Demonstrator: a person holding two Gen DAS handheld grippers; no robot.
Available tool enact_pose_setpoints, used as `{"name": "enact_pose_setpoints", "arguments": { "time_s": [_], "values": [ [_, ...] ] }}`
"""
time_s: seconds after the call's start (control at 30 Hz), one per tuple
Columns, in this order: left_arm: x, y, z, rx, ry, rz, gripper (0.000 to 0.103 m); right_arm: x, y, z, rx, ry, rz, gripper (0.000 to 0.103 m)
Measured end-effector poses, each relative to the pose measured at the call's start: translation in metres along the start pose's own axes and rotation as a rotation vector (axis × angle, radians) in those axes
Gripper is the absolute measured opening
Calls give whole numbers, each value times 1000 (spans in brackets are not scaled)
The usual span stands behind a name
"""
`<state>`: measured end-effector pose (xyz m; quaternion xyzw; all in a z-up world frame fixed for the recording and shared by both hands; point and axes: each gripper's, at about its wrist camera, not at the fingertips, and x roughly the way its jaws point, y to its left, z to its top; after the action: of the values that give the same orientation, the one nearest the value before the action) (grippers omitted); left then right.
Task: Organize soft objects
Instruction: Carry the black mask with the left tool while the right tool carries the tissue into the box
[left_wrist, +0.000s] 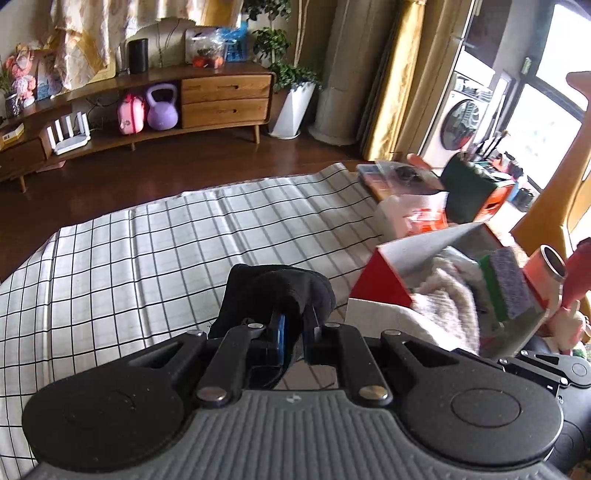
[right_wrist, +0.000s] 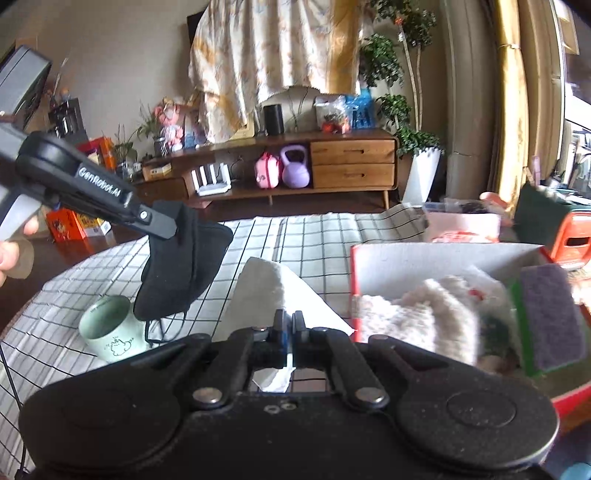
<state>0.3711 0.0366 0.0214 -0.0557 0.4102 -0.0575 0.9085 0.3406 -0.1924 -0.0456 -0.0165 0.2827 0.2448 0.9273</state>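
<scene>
My left gripper (left_wrist: 295, 325) is shut on a black face mask (left_wrist: 277, 291), which hangs in the air over the checked cloth; in the right wrist view the same mask (right_wrist: 184, 266) dangles from the left gripper (right_wrist: 173, 227) above a pale green cup (right_wrist: 110, 328). My right gripper (right_wrist: 288, 325) is shut on a white tissue (right_wrist: 273, 291) that sticks up between its pads. To the right stands a red and white box (right_wrist: 424, 258) holding a fluffy white cloth (right_wrist: 417, 314) and a purple-and-green sponge (right_wrist: 550, 317). The left wrist view shows that box (left_wrist: 380, 288) too.
A checked cloth (left_wrist: 166, 240) covers the table. Behind the box lie a dark green pen holder (left_wrist: 465, 192), an orange box (right_wrist: 572, 236) and a pink container (right_wrist: 461, 221). A wooden sideboard (right_wrist: 351, 162) stands across the floor. A person's fingers (right_wrist: 11, 251) show at left.
</scene>
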Motion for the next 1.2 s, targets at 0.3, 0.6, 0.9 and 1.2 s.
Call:
{"name": "enact_pose_setpoints", "arguments": {
  "time_s": [0.3, 0.6, 0.9, 1.2],
  "values": [
    [-36, -54, -4, 46, -42, -39, 9, -56, -24, 4, 21, -67, -61, 1],
    [-43, -115, -6, 104, -60, -100, 9, -86, -62, -2, 68, -107, -138, 1],
    [-31, -177, 1, 146, -71, -170, 9, -93, -111, -9, 124, -124, -227, 1],
    [-11, -217, 22, 151, -114, -226, 9, -79, -154, -19, 190, -113, -297, 1]
  ]
}}
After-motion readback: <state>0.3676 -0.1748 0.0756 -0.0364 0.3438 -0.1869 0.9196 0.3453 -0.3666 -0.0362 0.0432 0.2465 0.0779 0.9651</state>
